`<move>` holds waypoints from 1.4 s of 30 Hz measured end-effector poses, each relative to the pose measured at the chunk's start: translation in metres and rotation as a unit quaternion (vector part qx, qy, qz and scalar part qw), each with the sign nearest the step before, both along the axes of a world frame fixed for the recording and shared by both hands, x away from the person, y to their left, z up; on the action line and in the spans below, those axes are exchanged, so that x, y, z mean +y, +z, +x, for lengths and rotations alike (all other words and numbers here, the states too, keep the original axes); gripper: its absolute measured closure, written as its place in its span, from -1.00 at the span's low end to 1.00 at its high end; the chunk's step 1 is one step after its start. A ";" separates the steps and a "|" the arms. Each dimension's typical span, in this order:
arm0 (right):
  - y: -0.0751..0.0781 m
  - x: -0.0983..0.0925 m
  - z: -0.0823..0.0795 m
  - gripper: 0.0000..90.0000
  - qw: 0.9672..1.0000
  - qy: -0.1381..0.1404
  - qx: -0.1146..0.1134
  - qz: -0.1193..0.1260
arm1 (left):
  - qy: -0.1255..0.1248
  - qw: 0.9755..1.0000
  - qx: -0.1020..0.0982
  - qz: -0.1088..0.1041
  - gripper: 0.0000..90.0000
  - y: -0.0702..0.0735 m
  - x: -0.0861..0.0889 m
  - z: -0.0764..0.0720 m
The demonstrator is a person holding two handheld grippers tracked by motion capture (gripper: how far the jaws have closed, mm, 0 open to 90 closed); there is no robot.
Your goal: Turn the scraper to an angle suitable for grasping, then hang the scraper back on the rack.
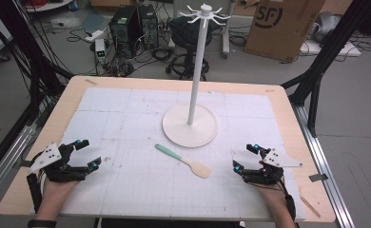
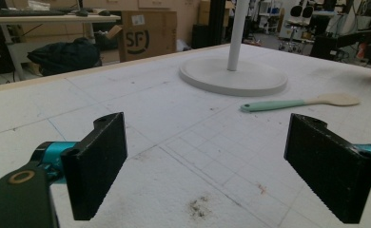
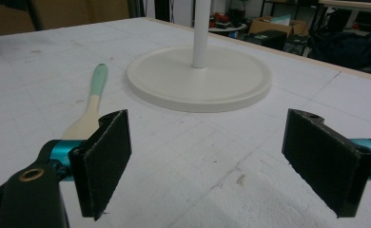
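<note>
Open white mat (image 1: pixel 126 190) between left gripper (image 1: pixel 89 154) and right gripper (image 1: pixel 244 158), spatula (image 1: pixel 183 160) lying flat at mid-table between them, stand (image 1: pixel 191 121) with broad round base and tall pole just behind it, bare mat on either side of the base.

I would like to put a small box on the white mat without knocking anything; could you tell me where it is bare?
The white gridded mat is bare along its far strip behind the white round-based hook stand, and in the near middle between the open left gripper and open right gripper. It is crowded only at the centre, where the mint-handled wooden spatula lies just before the stand's base.
</note>
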State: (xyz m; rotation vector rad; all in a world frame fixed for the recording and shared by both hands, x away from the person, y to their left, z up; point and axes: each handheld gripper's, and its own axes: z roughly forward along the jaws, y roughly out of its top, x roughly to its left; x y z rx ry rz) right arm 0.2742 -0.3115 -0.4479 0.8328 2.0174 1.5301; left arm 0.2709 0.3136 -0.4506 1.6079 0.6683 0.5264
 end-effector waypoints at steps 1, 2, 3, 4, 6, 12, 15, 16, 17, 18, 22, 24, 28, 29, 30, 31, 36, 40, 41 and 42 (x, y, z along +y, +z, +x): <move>0.000 0.000 0.000 -0.65 1.000 0.001 0.001 0.000 | 0.001 1.000 0.000 0.000 -0.67 0.000 0.000 0.000; 0.000 0.000 0.000 -0.65 1.000 0.003 0.000 0.000 | -0.001 1.000 -0.001 0.001 -0.67 0.000 0.000 0.000; 0.000 0.000 0.000 -0.65 1.000 0.005 -0.001 -0.002 | -0.001 1.000 -0.002 0.001 -0.67 0.000 -0.001 0.000; 0.000 0.001 0.001 -0.65 1.000 0.005 -0.001 -0.004 | -0.001 1.000 -0.003 0.002 -0.67 0.000 -0.001 -0.001; 0.000 0.000 0.001 -0.65 1.000 0.008 0.002 -0.004 | -0.002 1.000 -0.003 0.004 -0.67 0.000 -0.001 -0.001; 0.000 0.000 0.002 -0.66 1.000 0.013 0.005 -0.002 | -0.002 1.000 -0.004 0.006 -0.66 0.000 -0.001 -0.001; 0.000 -0.001 0.002 -0.66 1.000 0.009 0.008 0.003 | -0.003 1.000 -0.003 0.006 -0.66 0.000 -0.001 -0.001; 0.000 -0.002 0.002 -0.66 1.000 0.007 0.009 0.006 | -0.003 1.000 -0.003 0.006 -0.66 0.000 -0.001 -0.001; 0.000 -0.002 0.003 -0.66 1.000 0.005 0.011 0.011 | -0.002 1.000 -0.003 0.006 -0.66 0.000 -0.001 -0.001; 0.000 -0.003 0.003 -0.66 1.000 0.003 0.014 0.014 | -0.002 1.000 -0.003 0.006 -0.66 0.000 -0.001 -0.001; 0.000 -0.002 0.002 -0.66 1.000 0.000 0.014 0.015 | -0.004 1.000 -0.004 0.009 -0.66 0.000 -0.002 -0.001; 0.000 -0.003 0.002 -0.66 1.000 -0.003 0.007 0.012 | -0.004 1.000 -0.004 0.009 -0.66 0.000 -0.002 -0.001; 0.004 -0.002 0.004 -0.66 1.000 -0.013 0.005 0.010 | -0.002 1.000 -0.004 0.006 -0.66 0.000 -0.001 -0.001; 0.006 -0.001 0.004 -0.66 1.000 -0.016 0.007 0.012 | -0.003 1.000 -0.005 0.007 -0.66 0.000 -0.002 -0.001; 0.007 -0.001 0.005 -0.66 1.000 -0.019 0.005 0.010 | -0.003 1.000 -0.006 0.010 -0.66 0.000 -0.002 -0.001; 0.009 0.000 0.006 -0.66 1.000 -0.019 0.008 0.014 | -0.003 1.000 -0.008 0.011 -0.66 0.000 -0.002 -0.001; 0.016 0.011 0.006 -0.65 1.000 -0.008 0.008 0.019 | -0.002 1.000 -0.006 0.010 -0.66 0.000 -0.002 -0.001; 0.020 0.021 0.006 -0.64 1.000 -0.001 0.018 0.015 | -0.003 1.000 -0.010 0.015 -0.66 0.000 -0.003 -0.002; 0.020 0.024 0.007 -0.62 1.000 0.003 0.025 0.016 | -0.002 1.000 -0.011 0.015 -0.66 0.000 -0.003 -0.002; 0.021 0.027 0.007 -0.61 0.999 0.008 0.031 0.014 | -0.002 1.000 -0.010 0.015 -0.66 0.000 -0.003 -0.002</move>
